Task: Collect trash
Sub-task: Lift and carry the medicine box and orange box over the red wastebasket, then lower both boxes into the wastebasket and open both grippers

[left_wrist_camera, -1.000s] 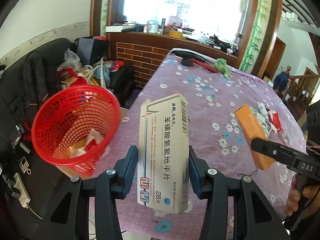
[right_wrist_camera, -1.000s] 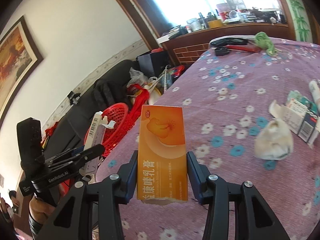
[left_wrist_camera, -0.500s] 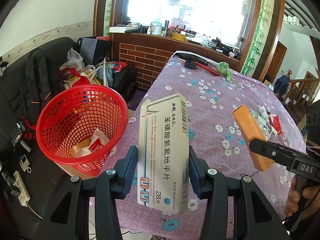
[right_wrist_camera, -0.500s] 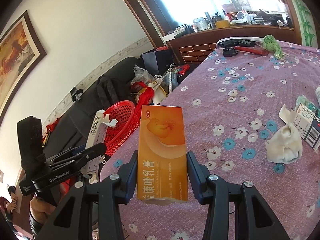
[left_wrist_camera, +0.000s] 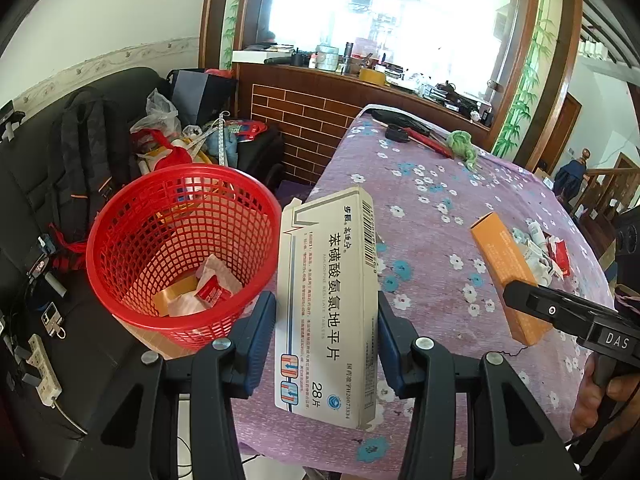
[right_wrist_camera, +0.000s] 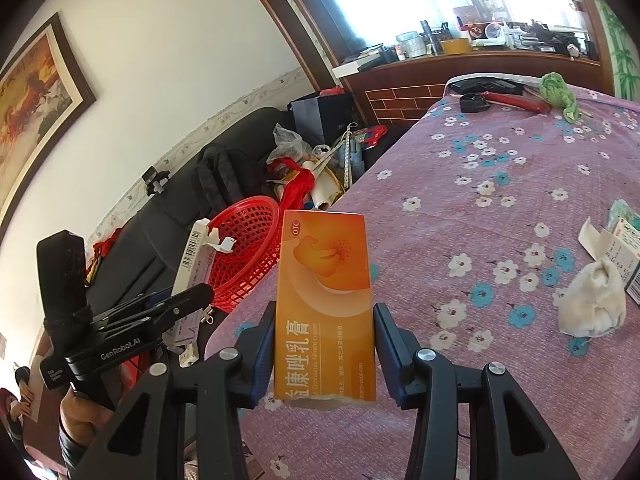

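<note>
A lived-in home living room.
A framed horse painting point(right_wrist_camera: 30, 92) hangs above a black leather sofa point(left_wrist_camera: 36, 208) piled with bags; a purple floral tablecloth point(left_wrist_camera: 432, 216) covers the table; a brick-faced wooden counter point(left_wrist_camera: 316, 108) holds household clutter.

The white medicine box point(left_wrist_camera: 326, 308) hid the near rim of the red basket point(left_wrist_camera: 182, 248) and part of the purple tablecloth point(left_wrist_camera: 432, 216). Small packets point(left_wrist_camera: 546, 246) near the cloth's right edge were too small to tell apart. In the right wrist view, a printed box point(right_wrist_camera: 628, 256) was cut off by the right edge, and the orange box point(right_wrist_camera: 325, 304) covered the cloth's near-left corner.
</note>
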`<state>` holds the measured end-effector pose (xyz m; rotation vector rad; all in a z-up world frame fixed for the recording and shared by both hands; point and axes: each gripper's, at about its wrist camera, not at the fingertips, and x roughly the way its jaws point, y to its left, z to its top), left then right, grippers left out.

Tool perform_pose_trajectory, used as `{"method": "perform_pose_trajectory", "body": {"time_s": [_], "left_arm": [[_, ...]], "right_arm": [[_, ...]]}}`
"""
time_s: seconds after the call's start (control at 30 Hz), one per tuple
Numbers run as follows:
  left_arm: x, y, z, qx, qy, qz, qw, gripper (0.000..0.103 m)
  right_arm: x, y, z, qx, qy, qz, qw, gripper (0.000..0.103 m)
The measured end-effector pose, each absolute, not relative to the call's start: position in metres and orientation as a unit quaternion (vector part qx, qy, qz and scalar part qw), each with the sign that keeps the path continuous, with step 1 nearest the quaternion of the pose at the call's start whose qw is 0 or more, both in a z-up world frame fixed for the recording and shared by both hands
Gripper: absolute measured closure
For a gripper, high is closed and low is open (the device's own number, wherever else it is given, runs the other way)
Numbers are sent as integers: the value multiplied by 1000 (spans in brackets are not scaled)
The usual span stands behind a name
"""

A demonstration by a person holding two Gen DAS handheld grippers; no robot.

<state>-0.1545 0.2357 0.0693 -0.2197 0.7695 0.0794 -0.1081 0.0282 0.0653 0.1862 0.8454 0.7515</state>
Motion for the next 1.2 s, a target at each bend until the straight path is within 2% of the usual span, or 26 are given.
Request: {"method": "perform_pose_trajectory", "body": {"time_s": [1.2], "left_arm": [[-142,324,63,-134,375,77,914,53]], "right_arm": [[-84,126,66,49,408,389,824,54]]}}
